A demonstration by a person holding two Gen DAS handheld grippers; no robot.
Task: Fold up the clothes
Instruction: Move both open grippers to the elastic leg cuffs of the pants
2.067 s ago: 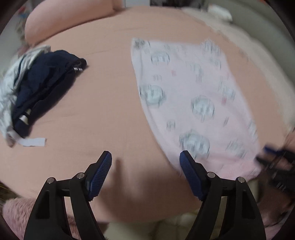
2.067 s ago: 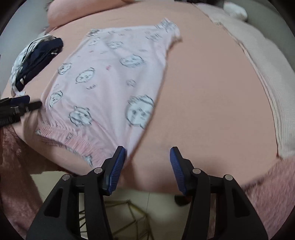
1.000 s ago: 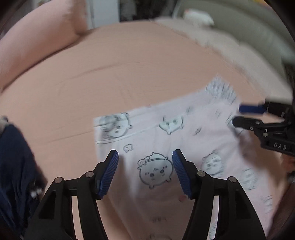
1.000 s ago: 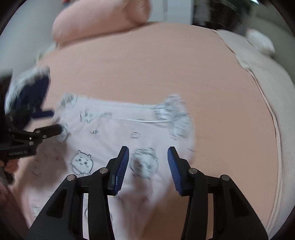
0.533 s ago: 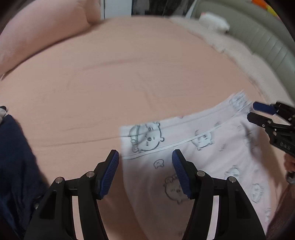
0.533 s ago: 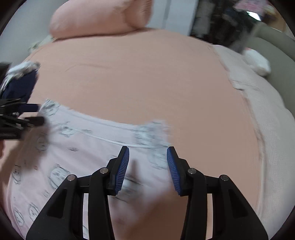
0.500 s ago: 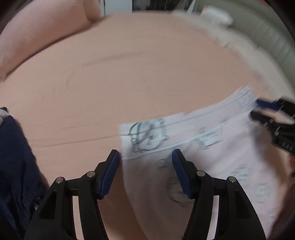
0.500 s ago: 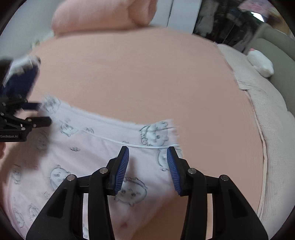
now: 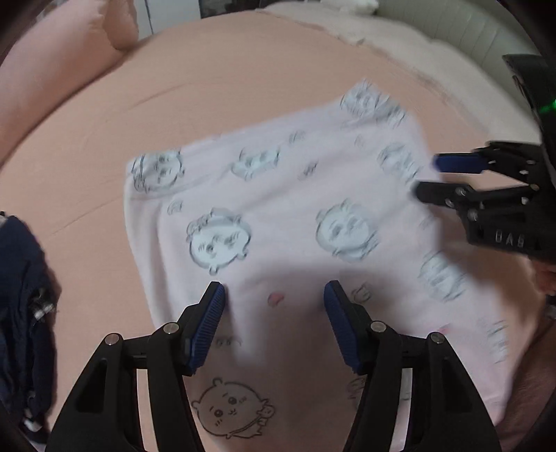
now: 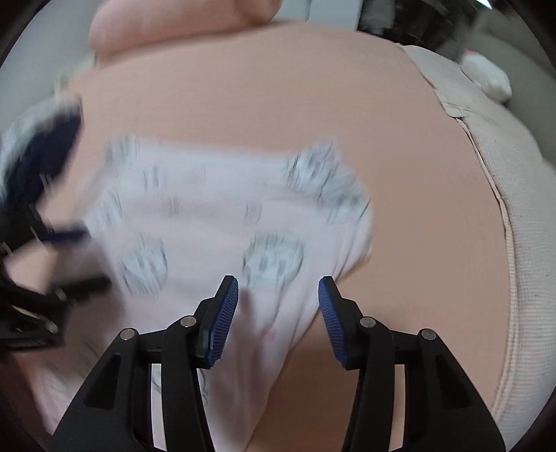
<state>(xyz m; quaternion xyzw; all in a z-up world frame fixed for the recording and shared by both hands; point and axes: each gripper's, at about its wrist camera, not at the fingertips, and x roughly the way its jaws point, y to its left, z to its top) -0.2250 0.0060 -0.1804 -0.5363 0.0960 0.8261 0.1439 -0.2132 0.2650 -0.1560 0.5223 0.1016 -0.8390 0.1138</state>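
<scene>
Pink garment (image 9: 295, 222): soft matt cloth, printed with grey cartoon faces; print mostly smeared by blur.

Bed sheet (image 9: 208, 97): peach cloth, matt, smooth with a few faint creases.

Pillow (image 10: 166, 24): same peach matt cloth.

Blanket (image 10: 521, 215) at the sheet's far side: paler cloth, finely ribbed weave, rougher look.

Dark clothes (image 9: 21, 299): navy cloth, matt, rumpled.

Left gripper (image 9: 274, 313) and right gripper (image 10: 278, 306): black matt plastic frames, small shiny metal pins at the joints; fingers (image 9: 208, 327) faced with blue ridged pads, rubbery looking.
</scene>
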